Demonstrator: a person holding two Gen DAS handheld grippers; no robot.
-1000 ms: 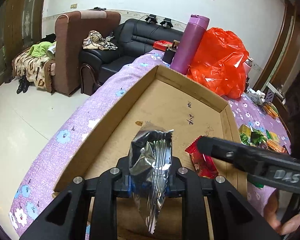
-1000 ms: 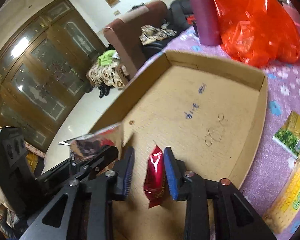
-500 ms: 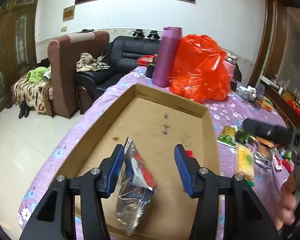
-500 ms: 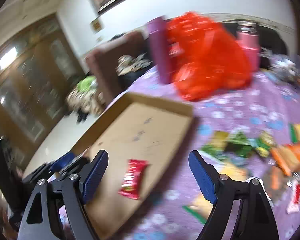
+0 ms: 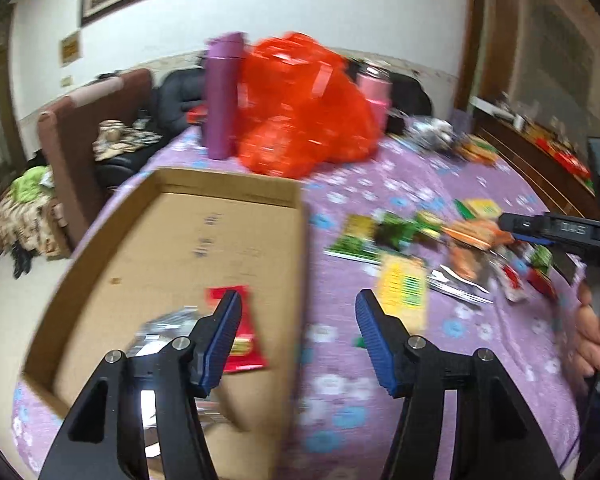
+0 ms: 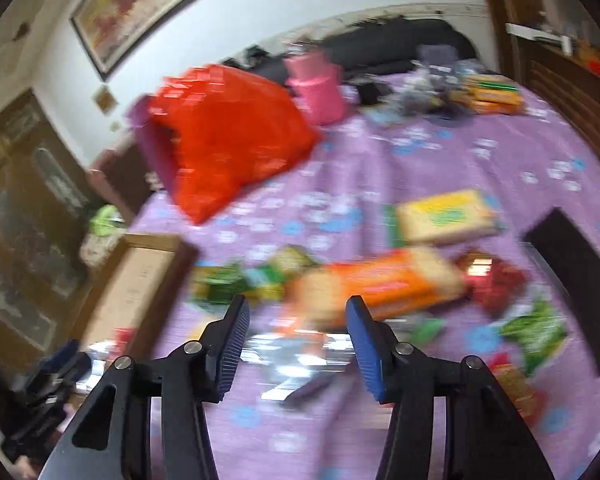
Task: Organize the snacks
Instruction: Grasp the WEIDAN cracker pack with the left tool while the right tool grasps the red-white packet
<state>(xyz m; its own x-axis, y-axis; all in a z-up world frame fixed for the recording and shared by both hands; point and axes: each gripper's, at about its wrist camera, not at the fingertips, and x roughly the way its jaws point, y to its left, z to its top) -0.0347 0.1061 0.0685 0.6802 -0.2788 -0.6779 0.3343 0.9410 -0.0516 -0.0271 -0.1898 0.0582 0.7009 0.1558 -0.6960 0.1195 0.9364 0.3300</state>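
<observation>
An open cardboard box (image 5: 296, 240) lies on the purple flowered tablecloth (image 5: 380, 176). A red snack packet (image 5: 248, 340) and a silver packet (image 5: 164, 326) lie inside it near the front. My left gripper (image 5: 298, 300) hangs over the box's right wall, its jaws opening with nothing between them. My right gripper (image 6: 295, 302) hovers over the loose snack pile, jaws closing on nothing. Below it lie a blurred orange packet (image 6: 380, 284) and a silver packet (image 6: 296, 348). Green packets (image 6: 236, 284) and a yellow packet (image 6: 444, 216) lie nearby. In the left wrist view the right gripper (image 5: 516, 228) sits at the far right, held by a hand (image 5: 592, 336).
A red plastic bag (image 5: 300, 108), a purple bottle (image 5: 222, 96) and a pink cup (image 6: 318, 88) stand behind the box. More snacks (image 6: 492, 94) lie at the table's far end. A black object (image 6: 568, 280) lies at the right edge. An armchair (image 5: 84, 136) stands left of the table.
Both grippers let go of their packets, silver and red, which now lie in the box. Both then swung right, the right one out over the loose snack pile.
</observation>
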